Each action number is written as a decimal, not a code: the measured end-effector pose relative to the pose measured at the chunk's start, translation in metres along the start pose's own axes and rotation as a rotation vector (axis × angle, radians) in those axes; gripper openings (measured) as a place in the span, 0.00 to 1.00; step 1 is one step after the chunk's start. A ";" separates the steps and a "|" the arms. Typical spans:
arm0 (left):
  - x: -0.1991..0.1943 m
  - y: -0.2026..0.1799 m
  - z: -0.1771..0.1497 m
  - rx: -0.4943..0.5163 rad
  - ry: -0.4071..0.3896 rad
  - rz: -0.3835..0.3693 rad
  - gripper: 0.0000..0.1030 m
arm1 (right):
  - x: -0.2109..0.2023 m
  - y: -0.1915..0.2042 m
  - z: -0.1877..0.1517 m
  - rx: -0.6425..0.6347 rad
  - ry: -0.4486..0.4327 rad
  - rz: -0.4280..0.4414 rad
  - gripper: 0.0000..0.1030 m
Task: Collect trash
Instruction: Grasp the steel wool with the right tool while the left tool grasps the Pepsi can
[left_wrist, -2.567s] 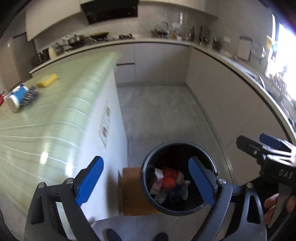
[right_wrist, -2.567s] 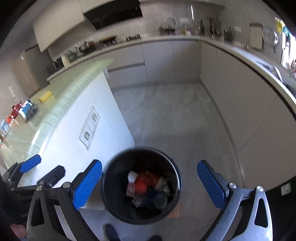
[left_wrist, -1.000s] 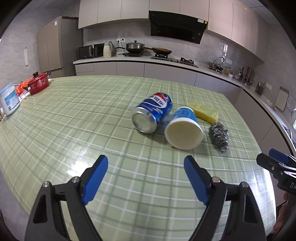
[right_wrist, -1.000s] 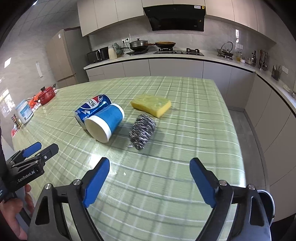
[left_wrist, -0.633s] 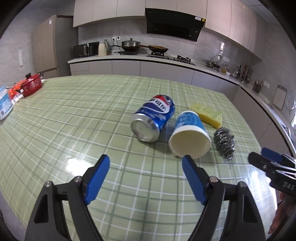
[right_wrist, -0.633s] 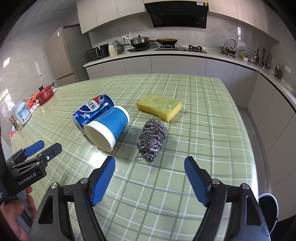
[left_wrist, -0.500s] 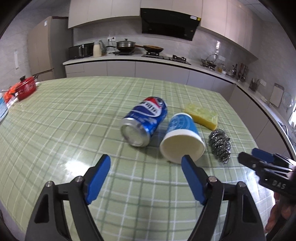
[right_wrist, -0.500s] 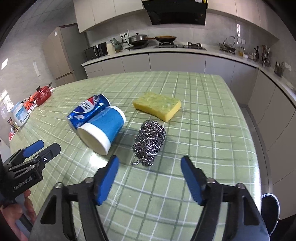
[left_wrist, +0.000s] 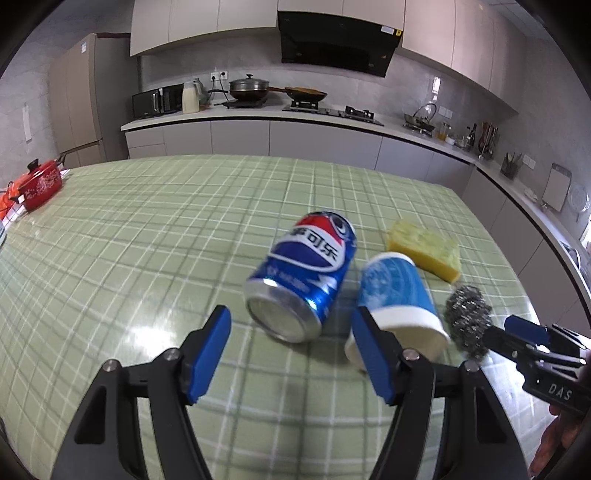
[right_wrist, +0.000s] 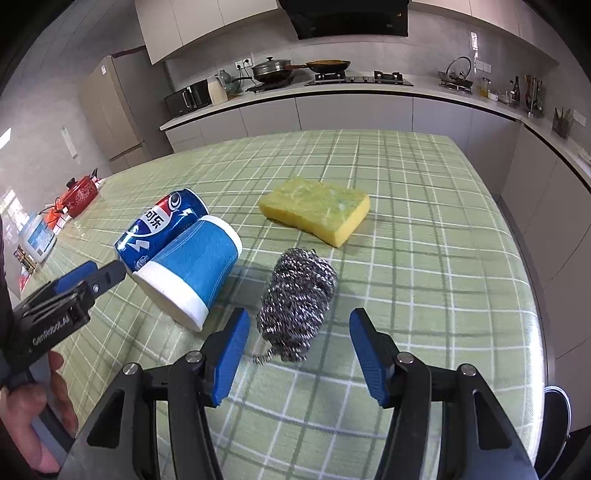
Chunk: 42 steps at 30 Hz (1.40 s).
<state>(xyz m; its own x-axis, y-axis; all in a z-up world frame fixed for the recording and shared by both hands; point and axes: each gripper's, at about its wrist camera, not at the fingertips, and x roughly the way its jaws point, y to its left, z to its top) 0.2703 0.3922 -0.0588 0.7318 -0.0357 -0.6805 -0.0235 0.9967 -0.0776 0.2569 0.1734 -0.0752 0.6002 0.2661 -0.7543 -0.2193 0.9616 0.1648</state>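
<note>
A blue Pepsi can (left_wrist: 304, 273) lies on its side on the green checked table (left_wrist: 147, 229), its end facing me. A blue and white paper cup (left_wrist: 400, 302) lies beside it on the right. My left gripper (left_wrist: 291, 354) is open, its jaws just short of the can's end, the right finger in front of the cup. My right gripper (right_wrist: 301, 354) is open, its jaws on either side of the near end of a steel wool scrubber (right_wrist: 297, 291). The can (right_wrist: 159, 229) and cup (right_wrist: 192, 266) lie to its left.
A yellow sponge (right_wrist: 316, 208) lies behind the scrubber. A red pot (left_wrist: 37, 182) stands at the table's far left. A white tub (right_wrist: 37, 238) stands near it. The trash bin's rim (right_wrist: 557, 413) shows below the table's right edge. Kitchen counters run along the back.
Both grippers turned from the trash bin to the table, then moved forward. The left one has closed in on the can, the right one on the scrubber. Both jaws have narrowed a little.
</note>
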 end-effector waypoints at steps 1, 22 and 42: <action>0.004 0.003 0.002 -0.003 0.003 -0.007 0.68 | 0.004 0.001 0.002 0.003 0.003 0.003 0.58; 0.056 -0.003 0.030 0.017 0.056 -0.162 0.67 | 0.051 -0.005 0.018 0.046 0.052 -0.015 0.47; 0.049 0.001 0.017 0.069 0.074 -0.190 0.72 | 0.050 -0.004 0.012 0.036 0.056 -0.015 0.46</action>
<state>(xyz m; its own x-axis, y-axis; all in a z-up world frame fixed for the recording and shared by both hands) 0.3177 0.3928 -0.0805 0.6663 -0.2261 -0.7106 0.1587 0.9741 -0.1611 0.2966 0.1840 -0.1058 0.5587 0.2481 -0.7914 -0.1821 0.9676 0.1748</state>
